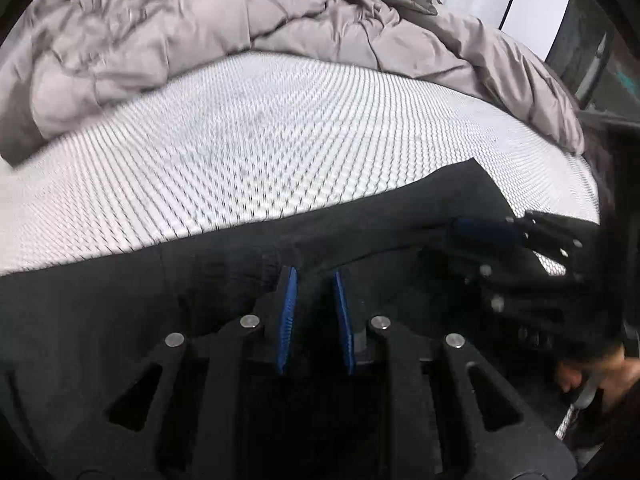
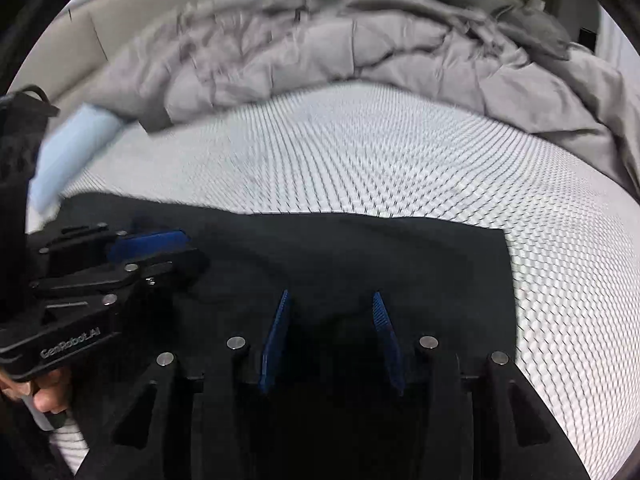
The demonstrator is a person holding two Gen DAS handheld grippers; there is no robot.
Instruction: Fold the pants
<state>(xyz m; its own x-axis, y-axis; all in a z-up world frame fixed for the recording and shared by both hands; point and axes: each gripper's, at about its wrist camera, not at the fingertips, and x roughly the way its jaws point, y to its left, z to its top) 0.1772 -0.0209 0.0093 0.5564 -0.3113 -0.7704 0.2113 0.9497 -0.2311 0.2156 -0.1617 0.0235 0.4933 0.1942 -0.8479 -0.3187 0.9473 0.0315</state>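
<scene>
Black pants (image 1: 120, 292) lie across the near part of the white textured mattress (image 1: 260, 140). In the left wrist view my left gripper (image 1: 314, 276) has its blue pads close together, pinching a raised fold of the pants. My right gripper (image 1: 480, 232) shows at the right, on the pants. In the right wrist view the pants (image 2: 360, 248) cover the near mattress (image 2: 360, 152); my right gripper (image 2: 330, 300) has its blue pads apart over the dark cloth. My left gripper (image 2: 180, 248) shows at the left, on the cloth.
A rumpled grey quilt (image 1: 200, 32) is piled along the far side of the mattress, also in the right wrist view (image 2: 360, 52). A light blue object (image 2: 68, 152) lies at the left. The bed's right edge drops off by dark furniture (image 1: 600, 80).
</scene>
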